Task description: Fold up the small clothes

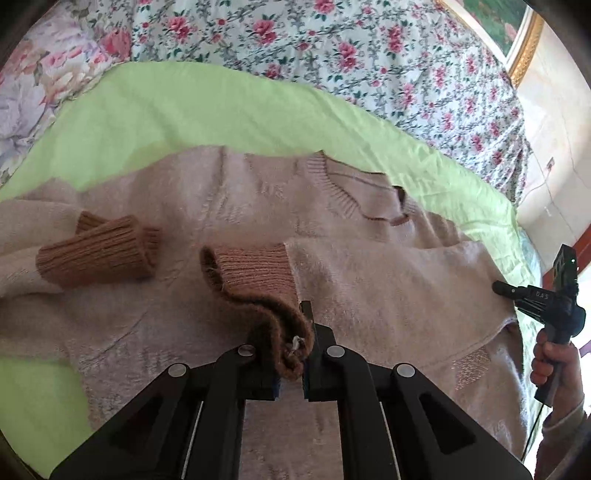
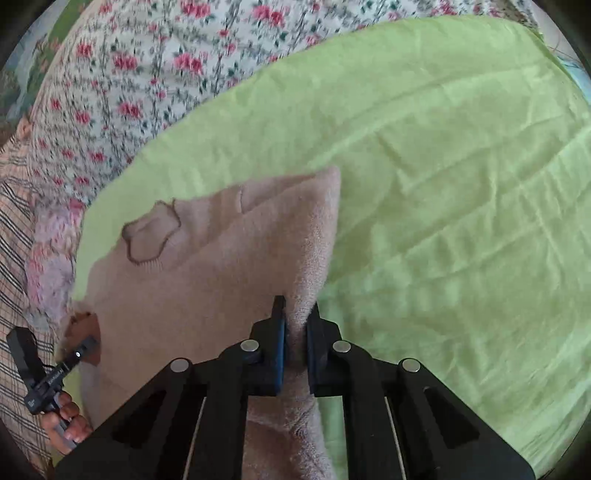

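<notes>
— Folding the sleeves in, is that where you are?

— Yes. The sweater (image 1: 369,295) lies flat on the green sheet (image 1: 221,110). Your left gripper (image 1: 291,354) is clamped on the brown cuff (image 1: 258,280), held low over the chest; the other cuff (image 1: 96,258) already rests there.

— And your right gripper (image 2: 295,332)?

— It pinches the sweater's side edge, low beside the sheet. Next, I judge, you lay the cuff down flat, then carry that side over evenly.

Home bedroom, floral bedspread (image 1: 332,44), framed picture (image 1: 517,33)
</notes>
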Demonstrator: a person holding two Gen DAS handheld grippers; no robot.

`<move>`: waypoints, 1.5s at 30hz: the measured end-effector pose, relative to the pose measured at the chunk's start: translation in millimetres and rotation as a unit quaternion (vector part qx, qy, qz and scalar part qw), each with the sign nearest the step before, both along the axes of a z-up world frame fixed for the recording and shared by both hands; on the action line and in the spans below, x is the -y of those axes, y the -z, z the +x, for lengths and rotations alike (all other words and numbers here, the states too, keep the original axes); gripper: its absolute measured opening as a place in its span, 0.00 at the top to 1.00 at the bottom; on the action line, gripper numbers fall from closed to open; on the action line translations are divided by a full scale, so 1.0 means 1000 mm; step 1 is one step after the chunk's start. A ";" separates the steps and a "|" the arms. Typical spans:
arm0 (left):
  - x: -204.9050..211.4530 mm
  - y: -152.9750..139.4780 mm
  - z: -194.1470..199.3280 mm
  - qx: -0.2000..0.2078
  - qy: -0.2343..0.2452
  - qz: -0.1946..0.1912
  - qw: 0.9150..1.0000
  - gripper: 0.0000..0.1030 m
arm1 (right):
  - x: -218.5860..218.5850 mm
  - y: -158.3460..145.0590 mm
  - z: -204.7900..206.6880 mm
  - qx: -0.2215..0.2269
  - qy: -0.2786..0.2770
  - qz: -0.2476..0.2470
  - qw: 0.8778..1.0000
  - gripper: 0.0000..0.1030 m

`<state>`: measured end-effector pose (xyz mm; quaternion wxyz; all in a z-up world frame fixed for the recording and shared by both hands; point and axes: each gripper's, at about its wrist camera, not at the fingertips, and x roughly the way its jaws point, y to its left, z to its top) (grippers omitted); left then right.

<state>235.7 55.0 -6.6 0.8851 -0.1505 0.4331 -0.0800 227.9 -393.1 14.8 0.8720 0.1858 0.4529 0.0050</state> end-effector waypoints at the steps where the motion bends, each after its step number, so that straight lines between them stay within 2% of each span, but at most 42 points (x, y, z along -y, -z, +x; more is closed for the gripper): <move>1: 0.005 -0.001 0.002 0.001 0.006 0.003 1.000 0.94 | 0.001 0.002 -0.001 -0.003 0.004 -0.012 1.000 0.92; 4: 0.016 0.008 0.006 -0.008 0.012 0.029 0.999 0.93 | 0.005 0.016 -0.003 -0.020 0.012 -0.008 1.000 0.92; 6: 0.014 0.015 0.004 -0.024 0.008 0.039 0.999 0.93 | 0.005 0.008 -0.013 -0.008 0.031 -0.004 0.999 0.87; 8: 0.005 0.014 -0.006 -0.023 0.008 0.027 0.999 0.85 | -0.003 -0.008 -0.029 0.019 0.030 0.001 0.999 0.84; 9: 0.002 0.012 -0.010 -0.021 0.007 0.028 0.999 0.83 | -0.010 -0.015 -0.037 0.032 0.020 0.013 0.999 0.71; 10: -0.002 0.009 -0.018 -0.019 0.003 0.035 0.999 0.74 | -0.016 -0.018 -0.043 0.038 0.014 0.021 0.999 0.62; 11: -0.004 0.007 -0.024 -0.016 0.000 0.041 0.999 0.64 | -0.024 -0.021 -0.051 0.046 0.006 0.032 0.998 0.42; 12: -0.008 0.004 -0.032 -0.012 -0.005 0.050 0.999 0.61 | -0.034 -0.024 -0.060 0.056 -0.005 0.040 0.998 0.35; 14: -0.015 -0.003 -0.049 -0.001 -0.012 0.067 0.998 0.51 | -0.051 -0.024 -0.071 0.061 -0.025 0.051 0.997 0.35; 17: -0.027 -0.015 -0.067 0.016 -0.019 0.095 0.995 0.44 | -0.076 -0.016 -0.084 0.050 -0.054 0.081 0.994 0.35; 20: -0.036 -0.028 -0.075 0.033 -0.024 0.127 0.991 0.38 | -0.102 -0.005 -0.093 0.033 -0.082 0.091 0.992 0.35; 28: -0.063 -0.040 -0.055 0.060 -0.048 0.184 0.980 0.24 | -0.139 0.013 -0.103 0.002 -0.121 0.108 0.987 0.35; 30: -0.069 -0.035 -0.040 0.049 -0.037 0.182 0.981 0.24 | -0.143 0.016 -0.102 -0.005 -0.124 0.111 0.986 0.35; 35: -0.076 -0.007 0.003 -0.003 -0.009 0.228 0.974 0.24 | -0.148 0.020 -0.104 -0.014 -0.126 0.111 0.986 0.35; 37: -0.081 0.003 0.012 -0.021 0.000 0.226 0.974 0.27 | -0.149 0.022 -0.104 -0.017 -0.124 0.113 0.986 0.35; 38: -0.082 0.005 0.014 -0.022 0.006 0.222 0.975 0.48 | -0.149 0.022 -0.104 -0.017 -0.124 0.114 0.986 0.35; 39: -0.082 0.006 0.014 -0.024 0.011 0.217 0.976 0.65 | -0.150 0.022 -0.104 -0.016 -0.124 0.115 0.985 0.35; 40: -0.082 0.006 0.014 -0.032 0.013 0.208 0.978 0.87 | -0.151 0.022 -0.105 -0.014 -0.125 0.115 0.985 0.35; 43: -0.079 -0.013 0.005 -0.002 -0.005 0.174 0.985 0.92 | -0.152 0.016 -0.109 -0.004 -0.131 0.111 0.985 0.35; 45: -0.070 -0.035 -0.005 0.024 -0.009 0.134 0.991 0.93 | -0.151 0.010 -0.112 0.006 -0.132 0.107 0.985 0.35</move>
